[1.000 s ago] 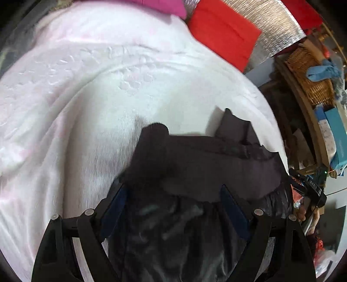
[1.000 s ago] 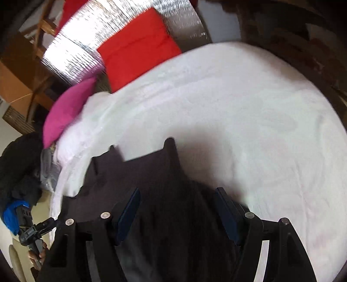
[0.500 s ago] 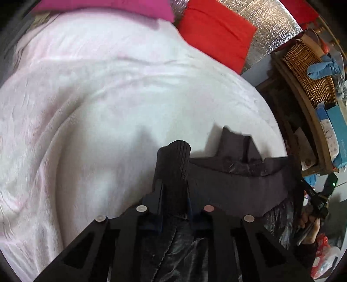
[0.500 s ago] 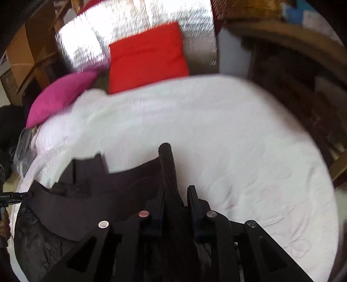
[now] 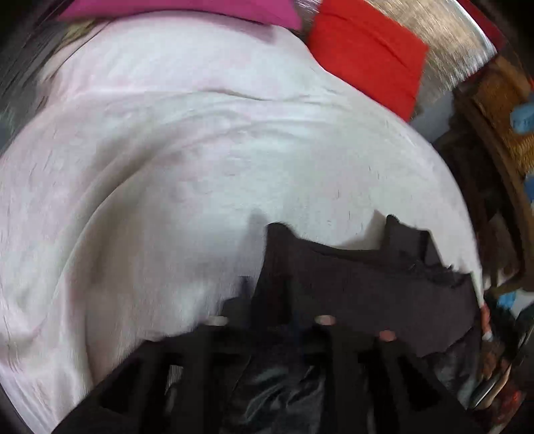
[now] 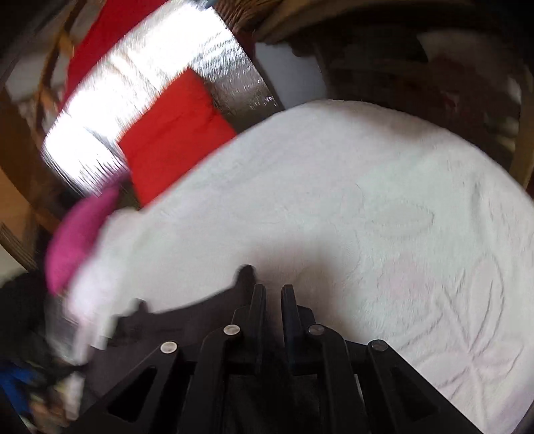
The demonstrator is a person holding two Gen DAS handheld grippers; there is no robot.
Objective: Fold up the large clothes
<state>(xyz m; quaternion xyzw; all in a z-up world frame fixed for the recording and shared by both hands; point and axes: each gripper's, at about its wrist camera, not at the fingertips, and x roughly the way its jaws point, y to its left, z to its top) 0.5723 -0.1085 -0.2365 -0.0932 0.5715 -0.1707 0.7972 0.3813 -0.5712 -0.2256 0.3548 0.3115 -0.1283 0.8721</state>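
A dark grey-black garment (image 5: pixel 360 287) lies at the near edge of a white bed cover (image 5: pixel 200 167). My left gripper (image 5: pixel 272 300) is shut on the garment's ribbed corner, which sticks up between the fingers. In the right wrist view the same garment (image 6: pixel 187 320) stretches to the left, and my right gripper (image 6: pixel 273 293) is shut on its other corner, whose tip (image 6: pixel 247 272) pokes out past the fingers. The edge between the two corners is pulled taut. Both views are blurred by motion.
A red cushion (image 5: pixel 363 53), a pink cushion (image 5: pixel 187 10) and a silver foil panel (image 6: pixel 140 93) stand at the bed's far end. A wicker basket on wooden shelving (image 5: pixel 507 110) is at the right. The white cover (image 6: pixel 383 217) stretches ahead.
Both grippers went from open over the garment to shut on its corners half a second ago. Since then they have lifted and swung with the cloth, blurring both views.
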